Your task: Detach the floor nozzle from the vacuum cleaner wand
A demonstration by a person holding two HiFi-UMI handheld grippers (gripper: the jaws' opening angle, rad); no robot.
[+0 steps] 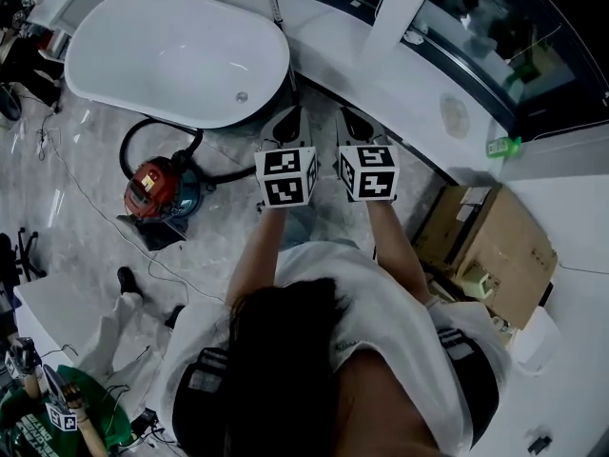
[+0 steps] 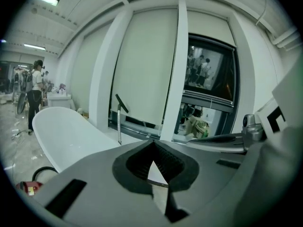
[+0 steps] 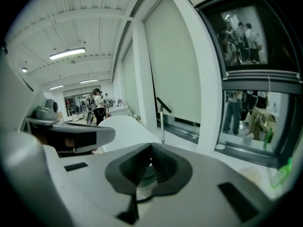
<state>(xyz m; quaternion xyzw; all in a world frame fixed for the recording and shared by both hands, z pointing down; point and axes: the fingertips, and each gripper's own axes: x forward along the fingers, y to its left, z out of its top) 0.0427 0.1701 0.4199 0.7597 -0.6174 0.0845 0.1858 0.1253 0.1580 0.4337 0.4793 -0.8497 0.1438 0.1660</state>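
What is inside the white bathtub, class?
Only a small round drain shows in the bathtub; its basin is otherwise bare white. Nothing covers the inside in the head view.

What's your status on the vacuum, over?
Left gripper and right gripper shut, empty. Vacuum on floor by tub, untouched. Likely wand upright at tub's end; nozzle not in view. Nothing seen in the way.

No text, label, brand or number is legible in any view.
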